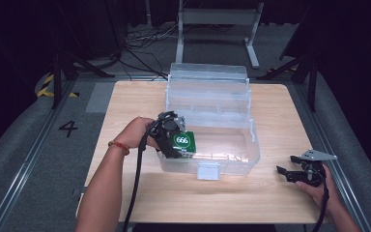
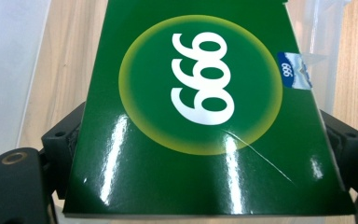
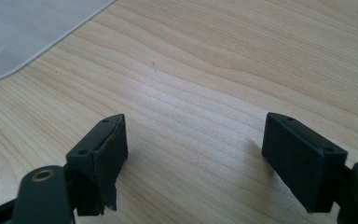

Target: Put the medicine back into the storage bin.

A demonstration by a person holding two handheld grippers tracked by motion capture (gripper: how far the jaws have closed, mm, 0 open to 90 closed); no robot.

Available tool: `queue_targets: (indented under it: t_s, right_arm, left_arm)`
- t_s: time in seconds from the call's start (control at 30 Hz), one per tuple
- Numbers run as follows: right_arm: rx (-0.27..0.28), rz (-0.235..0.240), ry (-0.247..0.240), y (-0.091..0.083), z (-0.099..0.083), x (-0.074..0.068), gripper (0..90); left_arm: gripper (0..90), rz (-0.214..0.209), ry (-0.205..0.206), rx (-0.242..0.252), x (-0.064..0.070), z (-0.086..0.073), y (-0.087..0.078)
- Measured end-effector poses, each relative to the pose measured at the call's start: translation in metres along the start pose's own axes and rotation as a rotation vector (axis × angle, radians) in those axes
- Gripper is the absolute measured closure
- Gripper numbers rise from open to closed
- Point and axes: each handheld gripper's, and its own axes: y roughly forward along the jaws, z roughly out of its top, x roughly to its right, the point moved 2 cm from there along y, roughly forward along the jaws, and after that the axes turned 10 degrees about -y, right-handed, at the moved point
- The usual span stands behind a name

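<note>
High view: left tool point(image 1: 176, 140) clamps the green box point(image 1: 183, 141) over the clear bin's point(image 1: 232, 162) nine o'clock edge; right tool point(image 1: 290, 173) gapes empty on the desk point(image 1: 140, 96).

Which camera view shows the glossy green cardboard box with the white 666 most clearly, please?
The left gripper view: the glossy green cardboard box sits close, clamped between the jaws, print readable. The high view shows it small at the clear plastic container's left end.
</note>
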Motion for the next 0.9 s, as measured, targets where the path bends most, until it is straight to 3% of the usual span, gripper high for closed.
queue_targets:
  t_s: [0.13,0.37,0.5,0.53,0.6,0.77,0.9]
  right_arm:
    - [0.0,0.0,0.0,0.0,0.0,0.0,22.7]
    - [0.0,0.001,-0.001,0.0,0.0,0.0,22.7]
    - [-0.001,0.002,0.0,0.0,0.0,0.0,22.7]
    - [-0.001,0.002,0.0,0.0,0.0,0.0,22.6]
    - [-0.001,0.002,0.0,0.0,0.0,0.0,22.6]
    - [-0.001,0.002,0.0,0.0,0.0,0.0,22.7]
    - [-0.001,0.002,-0.001,0.0,0.0,0.0,22.6]
  left_arm:
    - [14.5,-0.015,-0.016,-0.002,-0.001,0.001,0.003]
    - [13.6,-0.005,-0.026,-0.008,-0.002,0.003,0.005]
    - [10.5,-0.003,-0.039,0.044,-0.003,0.006,0.0]
    - [10.8,-0.026,-0.039,0.069,-0.002,0.007,-0.004]
    - [15.6,-0.024,-0.032,0.092,-0.001,0.008,-0.007]
    - [16.5,-0.016,-0.032,0.103,0.0,0.007,-0.01]
    - [16.7,-0.017,-0.06,0.123,0.004,0.004,-0.012]
